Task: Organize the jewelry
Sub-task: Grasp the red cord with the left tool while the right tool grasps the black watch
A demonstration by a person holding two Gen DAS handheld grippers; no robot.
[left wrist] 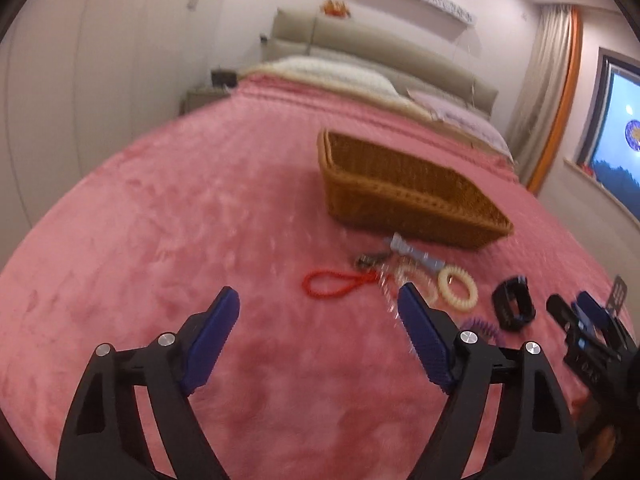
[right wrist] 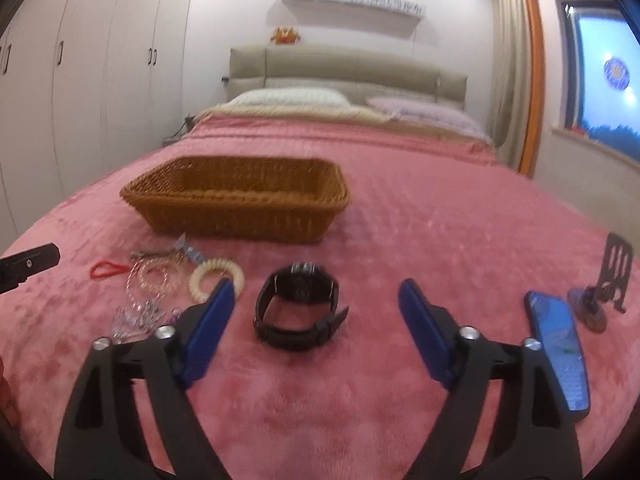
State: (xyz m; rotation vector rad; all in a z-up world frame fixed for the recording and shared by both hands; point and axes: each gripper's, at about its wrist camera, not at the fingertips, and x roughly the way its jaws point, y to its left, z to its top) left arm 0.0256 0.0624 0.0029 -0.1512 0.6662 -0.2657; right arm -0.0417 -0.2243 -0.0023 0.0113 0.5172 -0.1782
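A brown wicker basket (left wrist: 404,192) (right wrist: 236,200) sits on the pink bed cover. In front of it lie a red bead loop (left wrist: 340,283) (right wrist: 107,269), a cream coil ring (left wrist: 458,288) (right wrist: 216,276), a clear bead bracelet (right wrist: 148,280), a blue clip (left wrist: 412,254) and a black watch (left wrist: 514,306) (right wrist: 298,306). My left gripper (left wrist: 318,300) is open above bare cover, just short of the red loop. My right gripper (right wrist: 316,294) is open, with the watch lying between and just beyond its fingertips, untouched. In the left wrist view the right gripper (left wrist: 588,312) shows at the right edge.
A blue phone (right wrist: 560,352) lies to the right of my right gripper, with a black phone stand (right wrist: 616,268) beyond it. Pillows and a headboard (right wrist: 344,68) are at the far end. Wardrobes line the left wall, a window the right.
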